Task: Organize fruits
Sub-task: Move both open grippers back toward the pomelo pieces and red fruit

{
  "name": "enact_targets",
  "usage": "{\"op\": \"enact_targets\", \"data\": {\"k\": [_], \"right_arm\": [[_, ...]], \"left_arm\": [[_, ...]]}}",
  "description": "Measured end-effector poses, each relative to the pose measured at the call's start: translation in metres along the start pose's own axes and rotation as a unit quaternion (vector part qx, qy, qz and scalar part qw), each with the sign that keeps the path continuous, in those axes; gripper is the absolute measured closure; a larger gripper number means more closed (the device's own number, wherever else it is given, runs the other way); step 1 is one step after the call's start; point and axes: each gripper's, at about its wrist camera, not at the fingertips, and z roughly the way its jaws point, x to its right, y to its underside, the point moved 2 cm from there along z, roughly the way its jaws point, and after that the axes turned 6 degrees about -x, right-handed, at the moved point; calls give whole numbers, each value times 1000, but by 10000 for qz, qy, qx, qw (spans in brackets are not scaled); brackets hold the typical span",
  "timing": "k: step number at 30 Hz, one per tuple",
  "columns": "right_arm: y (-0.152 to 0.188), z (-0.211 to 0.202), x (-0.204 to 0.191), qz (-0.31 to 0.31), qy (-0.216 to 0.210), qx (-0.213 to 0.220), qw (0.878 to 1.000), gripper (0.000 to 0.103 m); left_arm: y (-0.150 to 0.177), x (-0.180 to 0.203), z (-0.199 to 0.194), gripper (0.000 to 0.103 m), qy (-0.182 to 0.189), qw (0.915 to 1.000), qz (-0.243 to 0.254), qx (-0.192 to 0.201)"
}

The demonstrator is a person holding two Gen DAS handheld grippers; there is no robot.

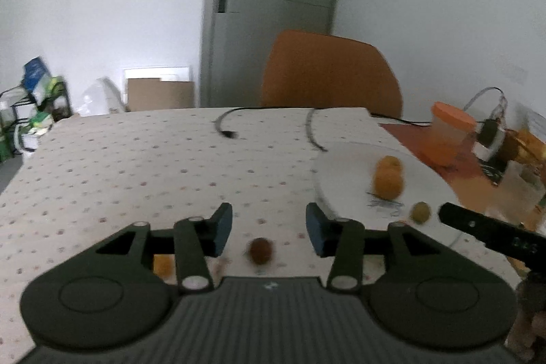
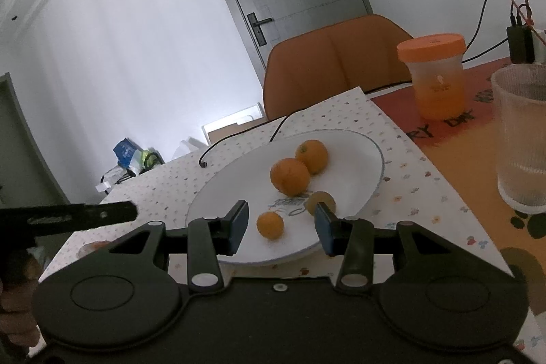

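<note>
A: What is shown across the bench (image 1: pixel 136 166)?

B: A dotted cloth is spread over the bench, and a white plate (image 2: pixel 358 156) is set toward its right side. 3 oranges are gathered on the plate: 2 larger oranges (image 2: pixel 290 176) touching near the middle and 1 smaller orange (image 2: pixel 270 225) nearer the front rim. A small greenish fruit (image 2: pixel 320 201) is lying beside them, partly hidden behind a pad.

A: And what is left off the plate?

B: A small brown fruit (image 1: pixel 261 250) is seen on the cloth, and an orange-coloured piece (image 1: pixel 163 265) is glimpsed behind the left linkage. Both are blurred; their kind cannot be told.

A: How are the tongs held?

B: The left tongs (image 1: pixel 269 232) are held partly open and empty, with the brown fruit seen in the gap between the pads, though not gripped. The right tongs (image 2: pixel 282 226) are parted to a similar width over the plate's front, with the smaller orange framed between the pads; no contact is seen.

A: Which step is judged to be in hand?

B: The gathering of loose fruit onto the plate is judged to be part done. Next, the left tongs would need to be lowered around the brown fruit and closed gently, since a round fruit may be rolled away by 1 pad.
</note>
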Motion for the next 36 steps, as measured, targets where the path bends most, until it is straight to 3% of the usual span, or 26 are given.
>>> {"op": "enact_targets", "data": {"k": [2,9,11,19,27,36], "right_arm": [[-1,-1,-5,-13,-34,48,10000,50],[3,6,-27,-224,-133,-52,9996,42],[5,7,-32,-253,-127,-53,9996,35],[8,9,-49,-341,-217,-34,9992,20],[10,10,-65,-237,-497,-42,9985,8],[13,14,-87,-513,-588,-56,9969,7]], "left_arm": [[0,-11,-5,51,-98,9998,-161,-1],[2,-44,-24,28,-501,9979,-390,141],[3,-54,-29,25,-600,9970,-460,154],[3,-83,-48,19,-1025,9924,-619,289],[9,-107,-59,18,-1172,9889,-839,361],[20,-128,-67,18,-1225,9860,-1073,368]]}}
